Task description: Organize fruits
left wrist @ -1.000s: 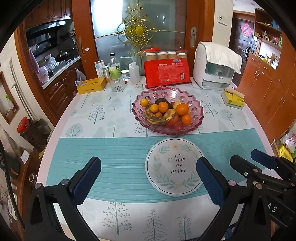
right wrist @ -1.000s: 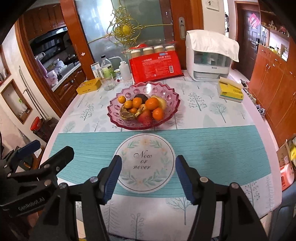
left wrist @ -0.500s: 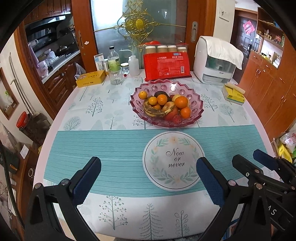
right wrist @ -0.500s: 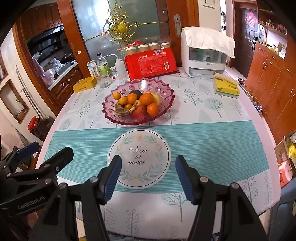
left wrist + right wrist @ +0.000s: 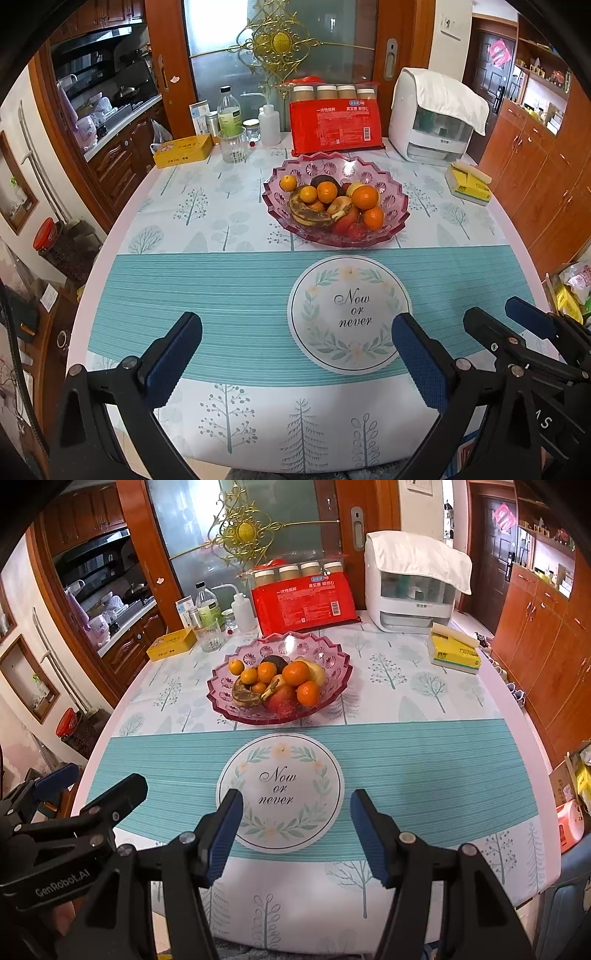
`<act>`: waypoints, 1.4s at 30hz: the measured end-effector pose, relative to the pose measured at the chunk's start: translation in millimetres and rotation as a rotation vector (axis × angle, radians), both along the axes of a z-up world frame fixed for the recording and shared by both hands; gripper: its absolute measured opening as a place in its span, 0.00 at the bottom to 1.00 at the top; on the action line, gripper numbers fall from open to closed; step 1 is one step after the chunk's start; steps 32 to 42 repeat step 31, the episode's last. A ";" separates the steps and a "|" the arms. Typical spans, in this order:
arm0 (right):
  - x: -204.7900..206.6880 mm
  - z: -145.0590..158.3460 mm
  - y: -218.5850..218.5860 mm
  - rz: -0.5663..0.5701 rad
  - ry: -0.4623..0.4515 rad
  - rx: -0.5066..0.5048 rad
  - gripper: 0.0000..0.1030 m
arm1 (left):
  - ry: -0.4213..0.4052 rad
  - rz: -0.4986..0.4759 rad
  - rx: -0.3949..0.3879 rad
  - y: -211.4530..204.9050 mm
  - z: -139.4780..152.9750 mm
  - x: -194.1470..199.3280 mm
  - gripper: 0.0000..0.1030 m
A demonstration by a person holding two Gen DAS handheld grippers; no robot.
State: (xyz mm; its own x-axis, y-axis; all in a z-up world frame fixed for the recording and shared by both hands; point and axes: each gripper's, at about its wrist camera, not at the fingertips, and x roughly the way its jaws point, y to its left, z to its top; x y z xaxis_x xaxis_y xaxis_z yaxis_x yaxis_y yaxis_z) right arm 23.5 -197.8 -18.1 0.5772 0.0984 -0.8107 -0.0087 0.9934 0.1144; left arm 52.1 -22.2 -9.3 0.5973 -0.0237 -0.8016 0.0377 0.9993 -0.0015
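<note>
Fruits (image 5: 328,206) fill a pink scalloped glass bowl (image 5: 397,216) standing on the tree-patterned tablecloth (image 5: 207,221), just beyond the teal striped band and the round white "Now or never" mat (image 5: 349,312). In the left wrist view the pile shows several oranges, a heavily browned banana (image 5: 304,216), a red apple and a dark fruit at the back, possibly an avocado, though it is mostly hidden. The left gripper (image 5: 297,360) hangs over the near edge of the table with its blue-padded fingers (image 5: 171,360) spread wide and nothing between them. The right gripper shows at the lower right edge of this view, beside it. Behind the bowl stand a red flat package (image 5: 336,123), a white covered appliance (image 5: 430,122), a yellow box (image 5: 183,150) and a clear glass tumbler (image 5: 232,144).

In the right wrist view the same bowl (image 5: 332,692) sits ahead and a little left, well apart from the tools, with the fruits (image 5: 280,685) heaped in its middle. The right gripper (image 5: 295,834) has its fingers (image 5: 369,838) held moderately apart over the near rim of the mat (image 5: 280,790), gripping nothing. The left gripper's black frame enters from the lower left. A yellow tissue pack (image 5: 454,653) lies toward the table's right side.
</note>
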 end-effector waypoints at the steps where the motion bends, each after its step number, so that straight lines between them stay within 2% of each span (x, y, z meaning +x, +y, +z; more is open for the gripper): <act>1: -0.2 0.1 0.0 -0.001 0.000 0.001 0.59 | 0.001 0.000 -0.001 0.3 -0.6 -0.5 0.99; 42: -6.2 -5.3 1.0 0.003 0.005 0.003 0.59 | 0.017 0.002 -0.003 0.3 -4.1 -7.8 0.99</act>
